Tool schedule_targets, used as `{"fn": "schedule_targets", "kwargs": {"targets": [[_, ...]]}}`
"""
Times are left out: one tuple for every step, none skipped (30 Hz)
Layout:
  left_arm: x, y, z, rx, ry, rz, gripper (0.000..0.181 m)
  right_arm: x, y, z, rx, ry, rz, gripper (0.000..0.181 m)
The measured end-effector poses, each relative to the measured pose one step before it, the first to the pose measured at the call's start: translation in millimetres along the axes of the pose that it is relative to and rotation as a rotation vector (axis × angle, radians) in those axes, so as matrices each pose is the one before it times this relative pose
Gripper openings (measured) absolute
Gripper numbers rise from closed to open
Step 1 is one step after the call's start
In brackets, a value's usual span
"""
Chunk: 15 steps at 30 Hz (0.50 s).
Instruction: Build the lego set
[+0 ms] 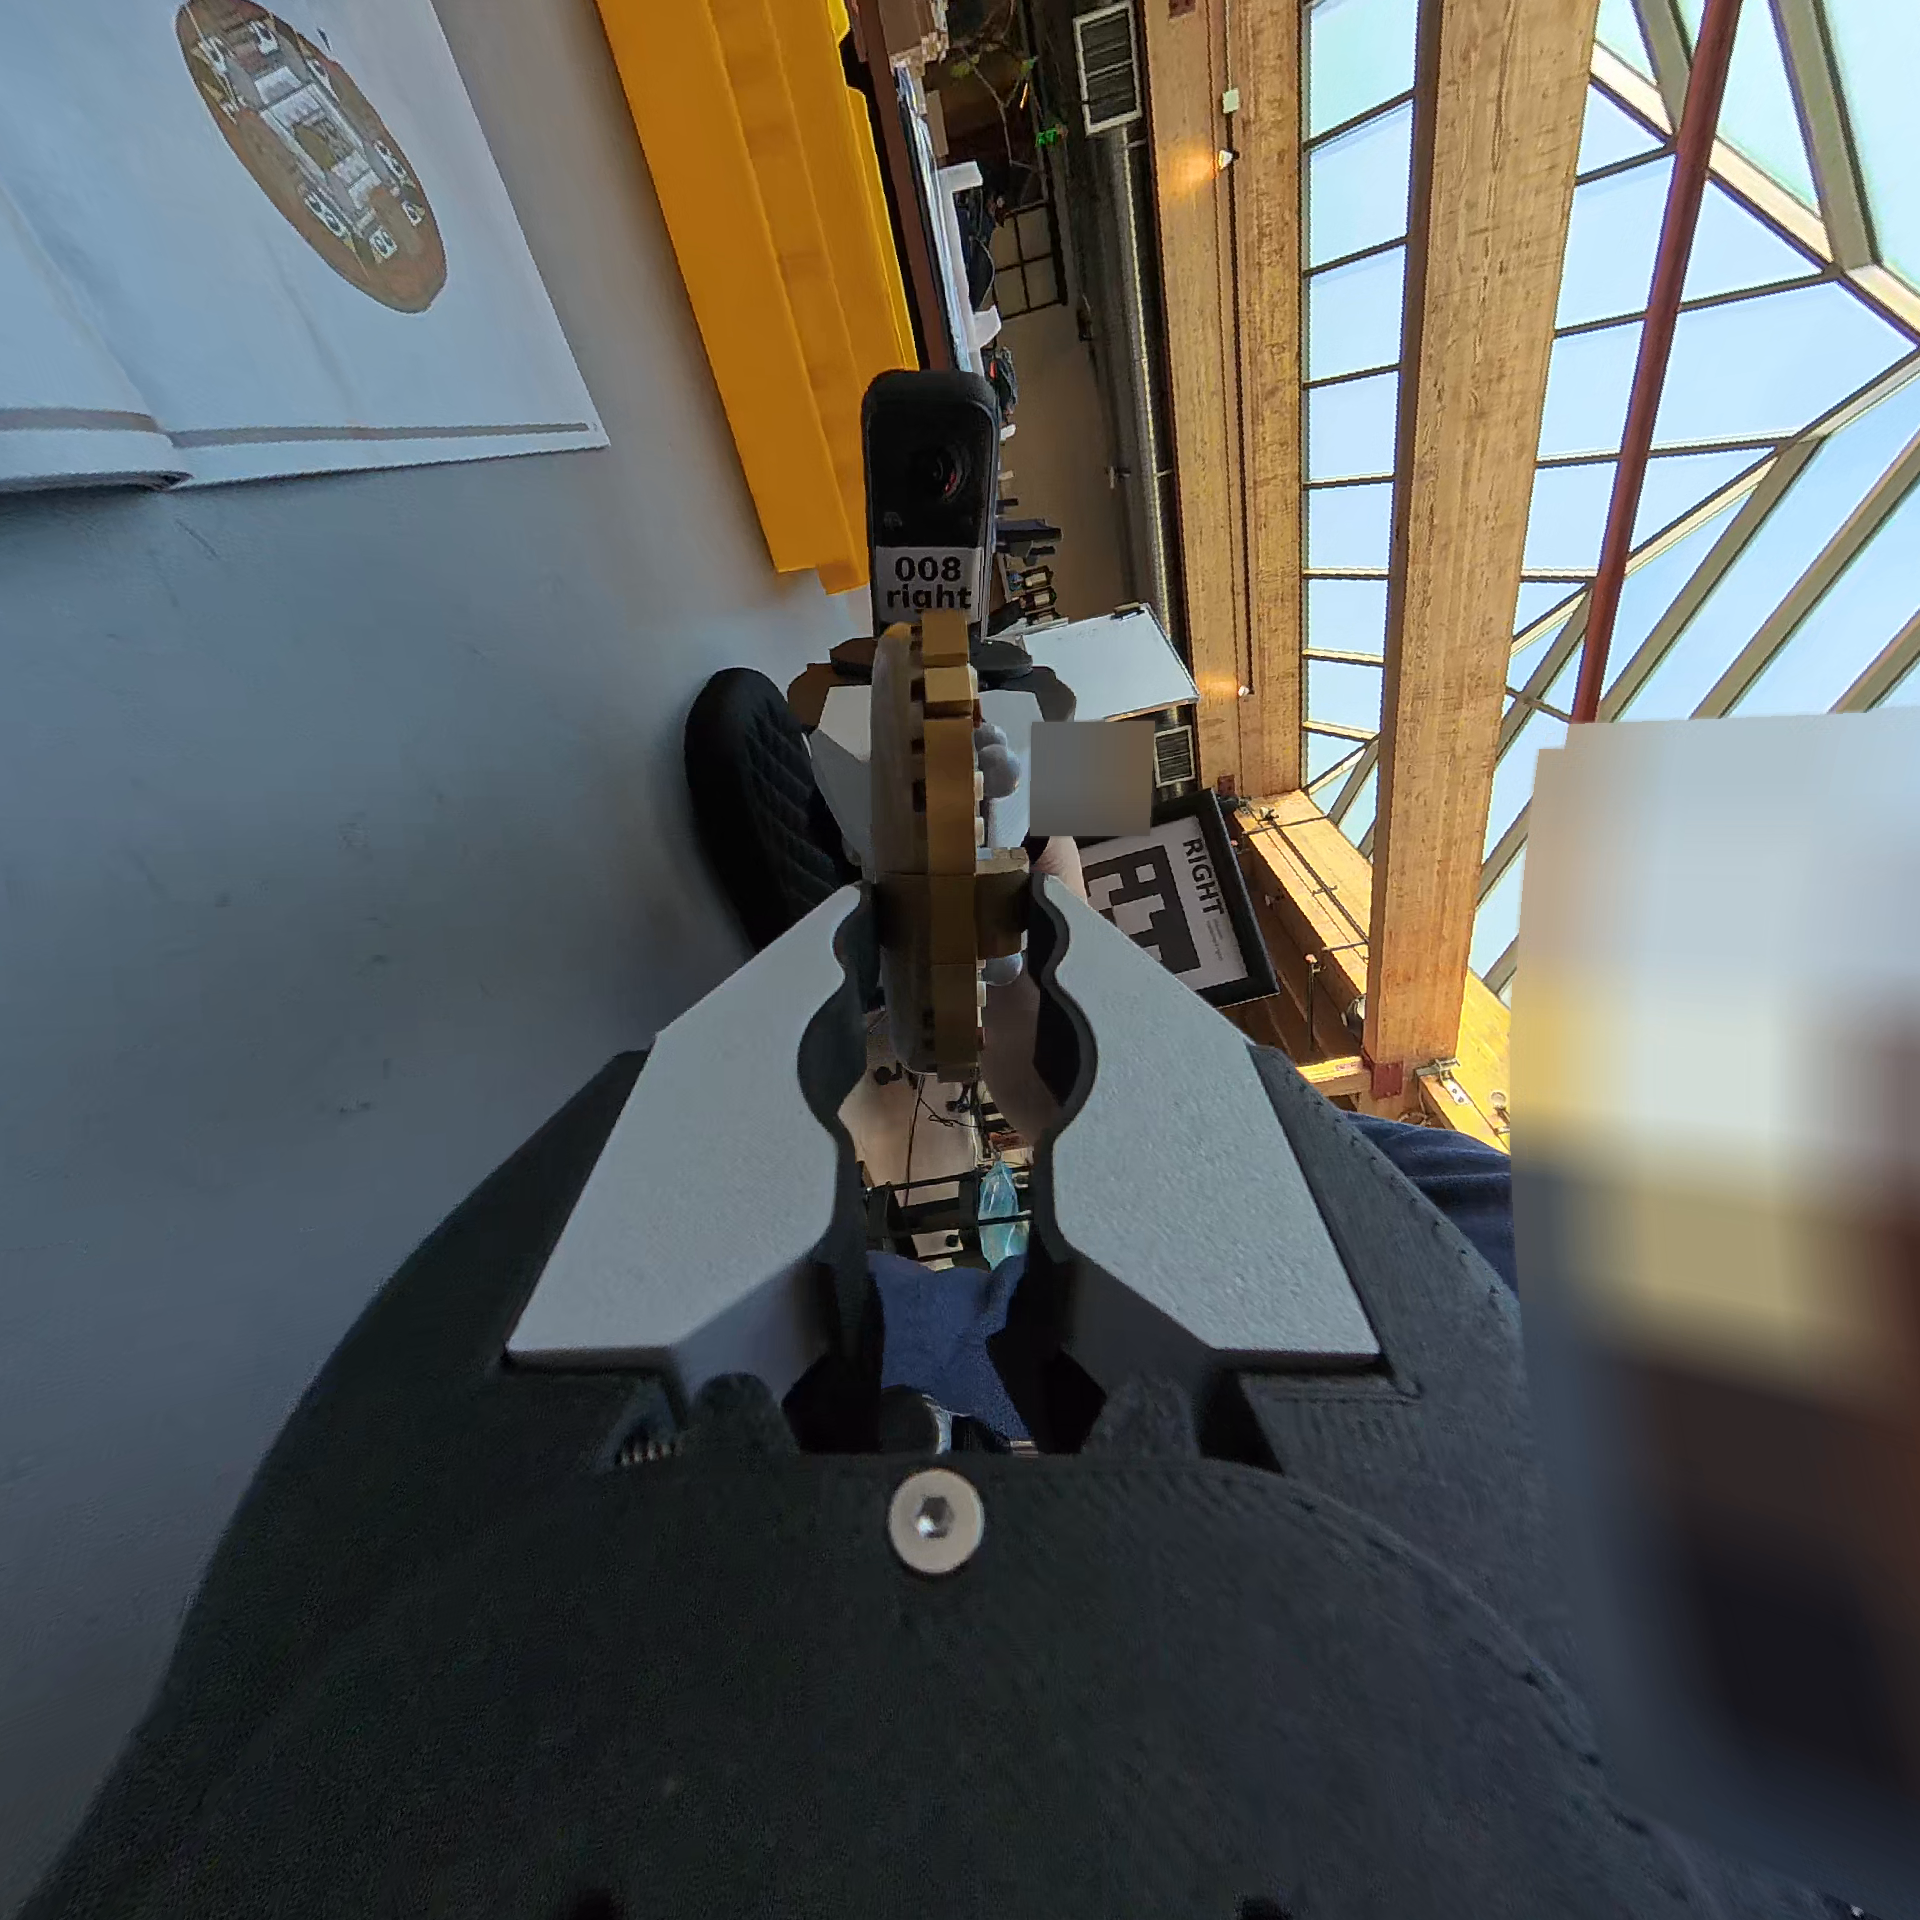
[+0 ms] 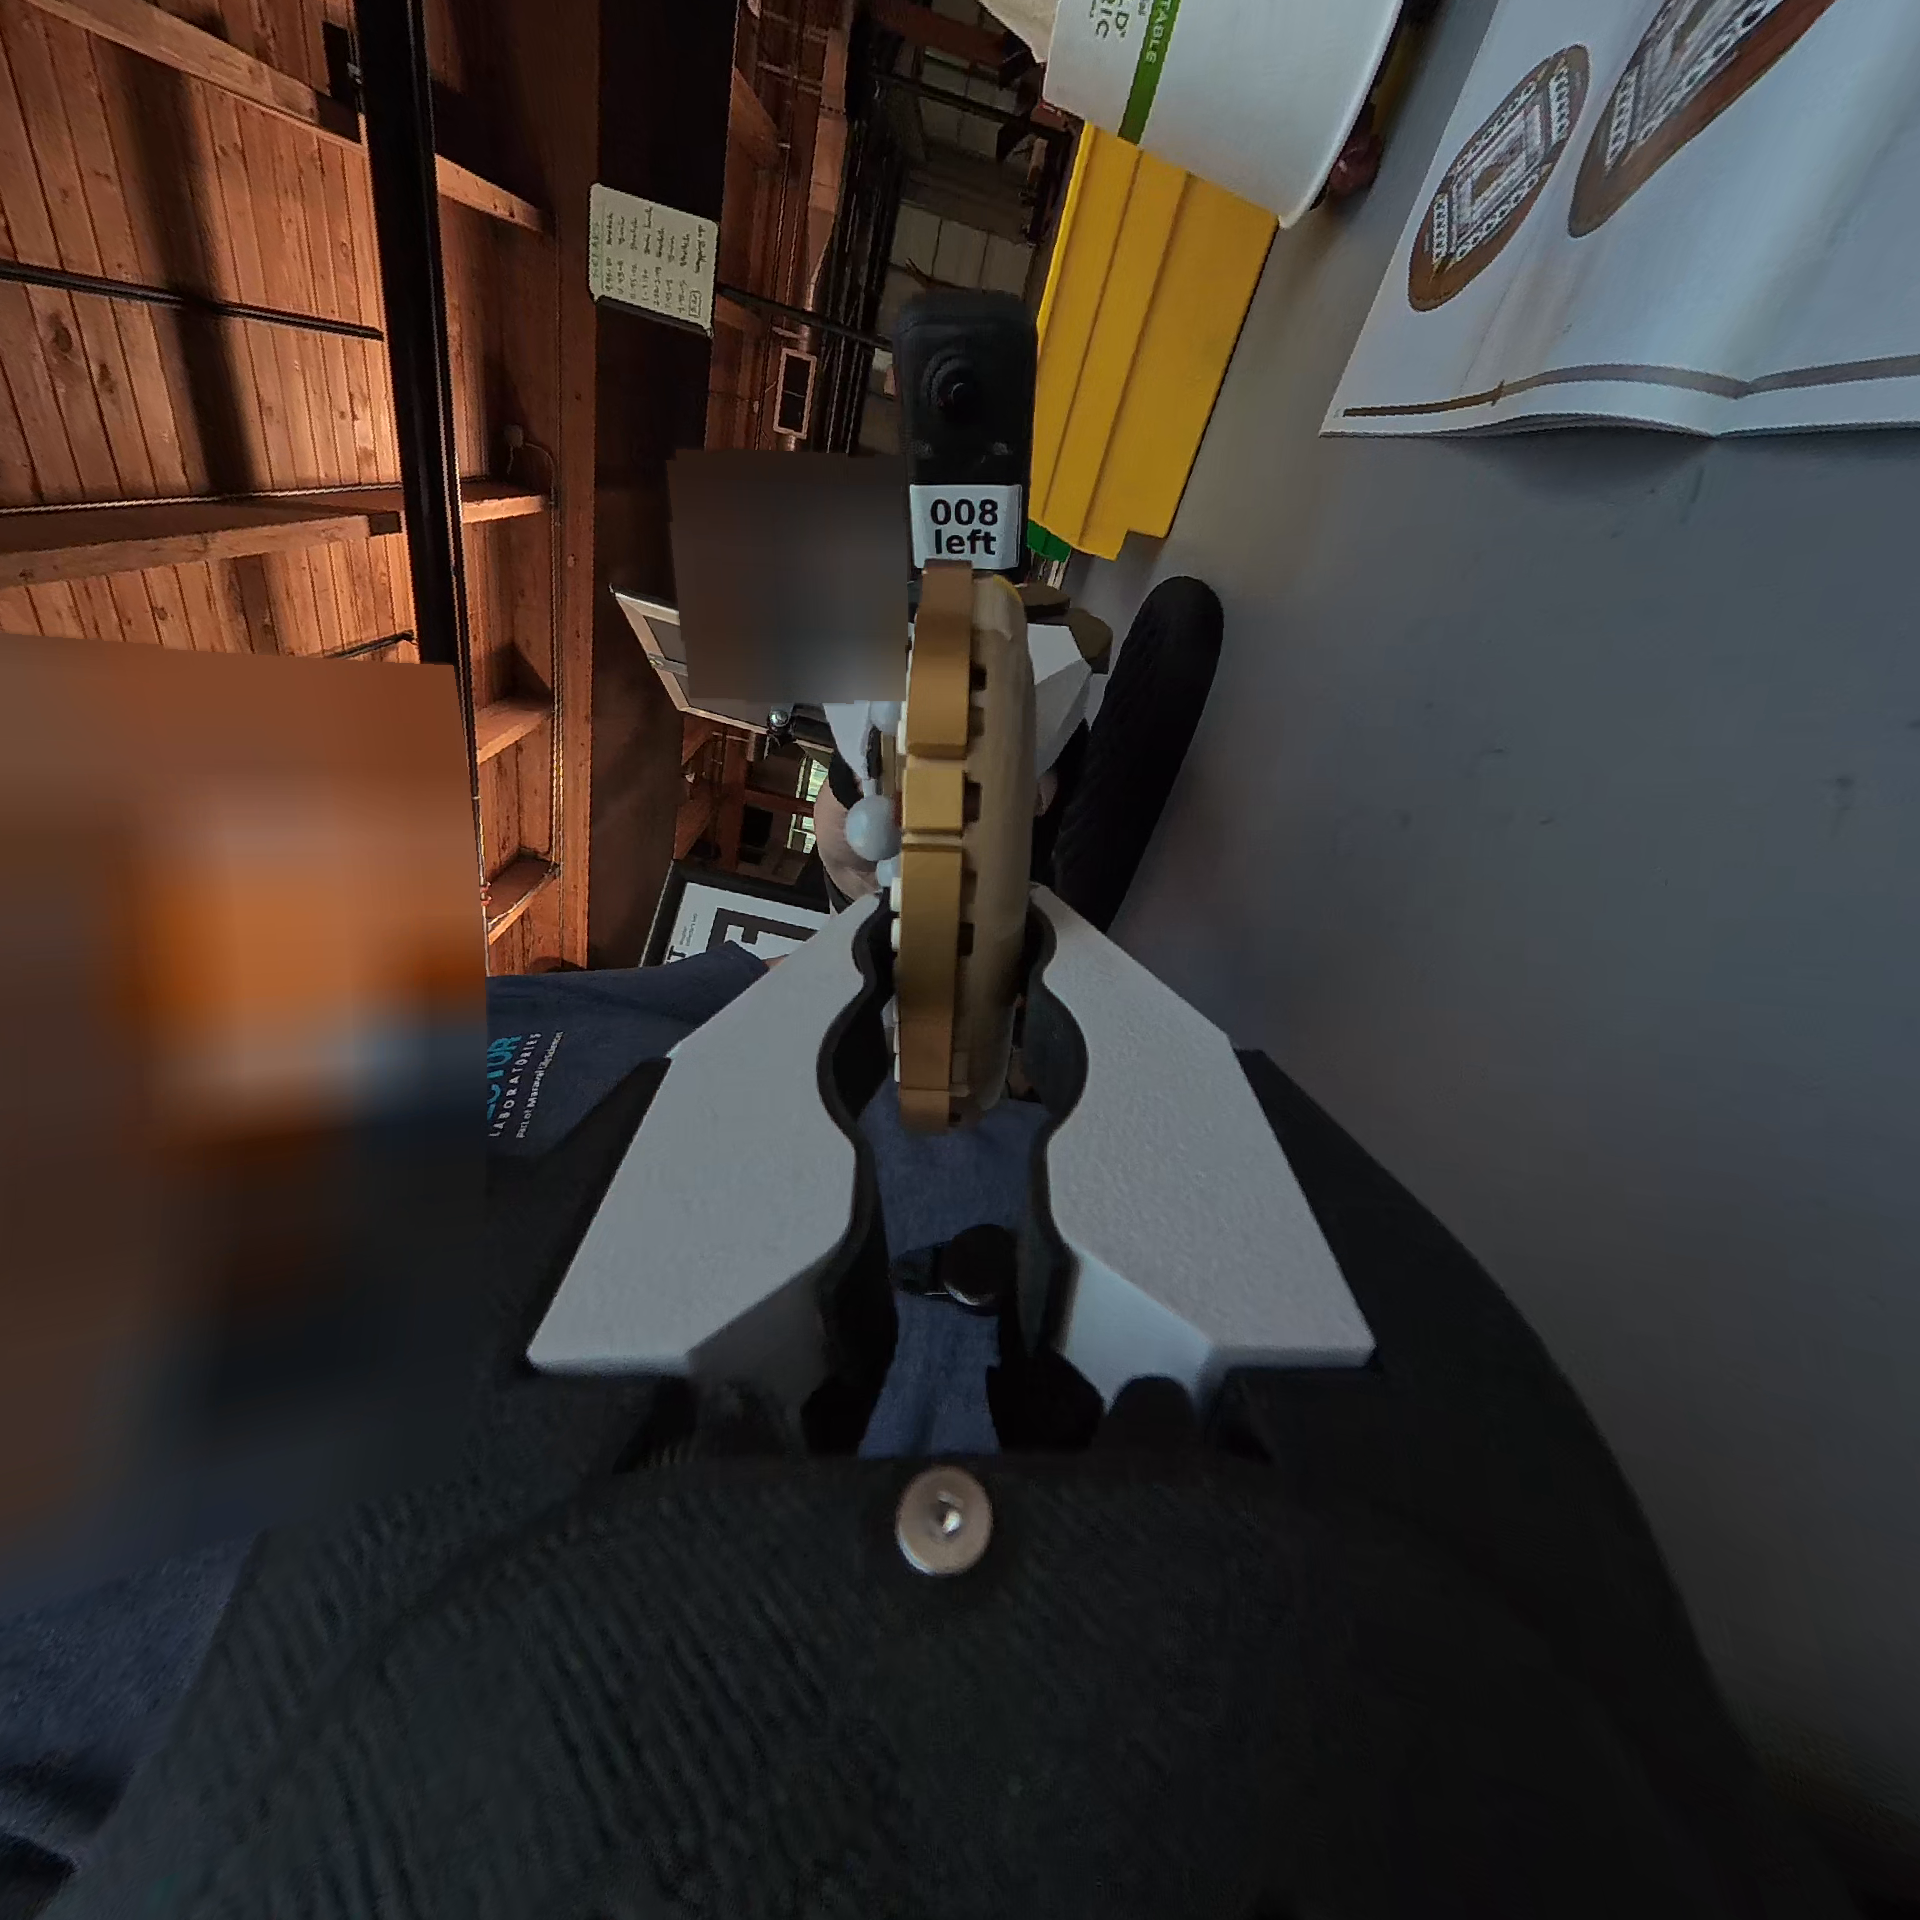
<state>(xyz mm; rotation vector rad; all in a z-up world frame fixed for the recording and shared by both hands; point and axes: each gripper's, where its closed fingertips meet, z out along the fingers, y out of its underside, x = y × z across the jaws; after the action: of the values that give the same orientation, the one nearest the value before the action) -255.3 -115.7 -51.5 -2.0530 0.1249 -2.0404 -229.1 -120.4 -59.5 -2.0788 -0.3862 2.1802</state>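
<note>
Two handheld grippers, the left gripper [image 1: 948,920] and the right gripper [image 2: 954,961], face each other, each clamped on opposite edges of a round gold-and-tan lego build [image 1: 935,831] held edge-on above the grey table [image 1: 312,831]. Steady, even pressure should keep the plates from separating; the instruction booklet [image 2: 1662,260] lies open nearby.
</note>
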Motion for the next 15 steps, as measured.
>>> {"fn": "schedule_targets", "kwargs": {"targets": [[0.61, -1.06, -0.02, 0.0081, 0.0141, -0.0154, 0.027, 0.04, -0.18, 0.01, 0.0012, 0.0025, -0.0029, 0.019], [1.21, -1.07, 0.46, 0.0069, 0.0182, -0.0149, 0.032, -0.78, -0.21, 0.39, 0.0009, -0.0037, -0.0047, 0.02], [0.78, 0.85, 0.81, -0.0062, 0.016, -0.0105, 0.027, -0.63, 0.34, 0.77, -0.0023, -0.0029, -0.0009, 0.02], [-0.95, -1.07, 0.25, 0.0074, 0.0026, -0.0102, 0.027, 0.58, -0.14, 0.2, 0.0012, 0.0057, -0.0001, 0.02], [-1.19, -0.82, 0.05, 0.0068, 0.0027, -0.0148, 0.027, 0.95, -0.72, -0.15, 0.006, 0.0078, -0.0062, 0.02], [-0.7, 0.78, 0.13, -0.0038, 0.0026, -0.0092, 0.027, 0.35, 0.38, -0.31, -0.0017, 0.0022, 0.0003, 0.02], [-1.1, 1.26, 0.25, -0.0057, -0.0062, 0.0051, 0.027, 1.05, 1.1, -0.32, -0.0057, 0.0037, 0.0032, 0.02], [-0.49, 1.0, 0.23, -0.005, -0.0045, 0.0041, 0.027, 0.77, 1.07, -0.33, -0.0035, 0.0, 0.0029, 0.02], [0.19, 0.57, 0.05, -0.0029, 0.0036, -0.0069, 0.027, -0.2, 0.66, 0.0, 0.0023, -0.0069, 0.0073, 0.02], [0.34, 0.13, -0.2, -0.0022, 0.0072, -0.0111, 0.027, -0.28, 0.19, 0.05, 0.0048, -0.0066, 0.0081, 0.02], [0.28, 0.13, -0.19, -0.0031, 0.0094, -0.0134, 0.027, -0.15, -0.35, 0.07, 0.0053, -0.0032, 0.0046, 0.02], [0.84, -1.03, -0.51, 0.0025, 0.0144, -0.0156, 0.028, -0.07, -0.1, 0.19, 0.0, -0.001, 0.0008, 0.019], [1.09, -1.78, -0.33, 0.0099, 0.0152, -0.0106, 0.029, -0.06, -0.15, 0.18, -0.0003, 0.0003, -0.0021, 0.019], [-0.74, 0.26, -0.11, -0.0041, 0.0, 0.0011, 0.027, -0.37, -0.22, 0.18, -0.0014, -0.0013, -0.0015, 0.02], [-0.92, -0.1, -0.05, 0.0005, -0.006, 0.0026, 0.027, 0.75, -0.24, -0.15, -0.0003, 0.0055, 0.0011, 0.02]]}}
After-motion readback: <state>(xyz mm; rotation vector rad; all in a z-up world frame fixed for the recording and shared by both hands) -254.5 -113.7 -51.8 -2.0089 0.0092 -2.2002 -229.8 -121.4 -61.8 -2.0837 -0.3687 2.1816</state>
